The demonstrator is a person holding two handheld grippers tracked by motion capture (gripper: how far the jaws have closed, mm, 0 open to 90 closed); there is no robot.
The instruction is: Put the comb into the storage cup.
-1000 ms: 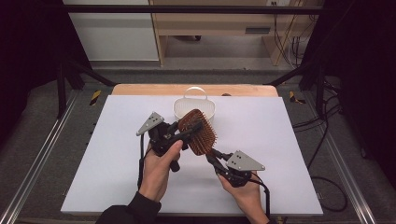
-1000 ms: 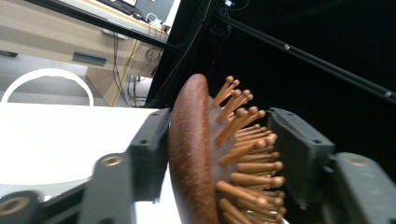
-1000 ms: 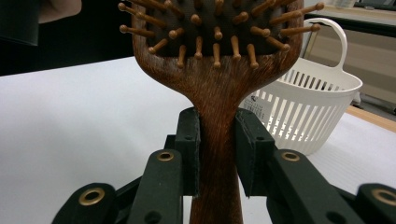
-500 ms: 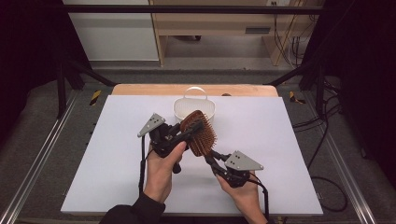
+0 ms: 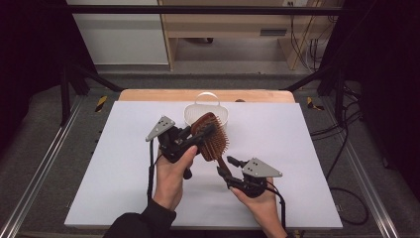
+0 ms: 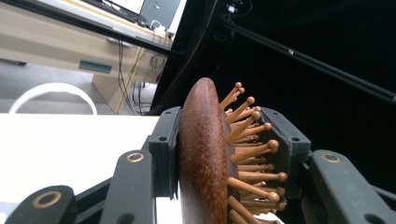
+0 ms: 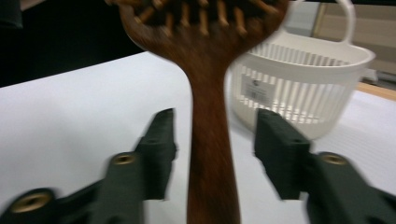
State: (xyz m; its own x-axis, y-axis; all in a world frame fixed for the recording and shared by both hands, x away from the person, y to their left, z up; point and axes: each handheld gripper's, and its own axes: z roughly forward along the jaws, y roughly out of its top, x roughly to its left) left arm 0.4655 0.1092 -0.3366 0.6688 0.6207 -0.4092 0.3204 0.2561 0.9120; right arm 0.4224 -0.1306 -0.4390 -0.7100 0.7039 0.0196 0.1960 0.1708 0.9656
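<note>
The tabletop [image 5: 124,188] was a wooden board covered almost wholly by a white sheet [image 5: 297,148], with a strip of bare wood showing along its far edge at twelve o'clock. A white slatted basket [image 5: 198,113] with an arched handle stood directly on the sheet, close to that far edge and near the middle of its width. The remaining white surface spread out from three o'clock round to nine.

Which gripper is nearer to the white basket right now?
Left. The left gripper, shut on the hairbrush head, sits just in front of the white basket. The right gripper, jaws just opening around the brush handle, is farther back toward the person.
</note>
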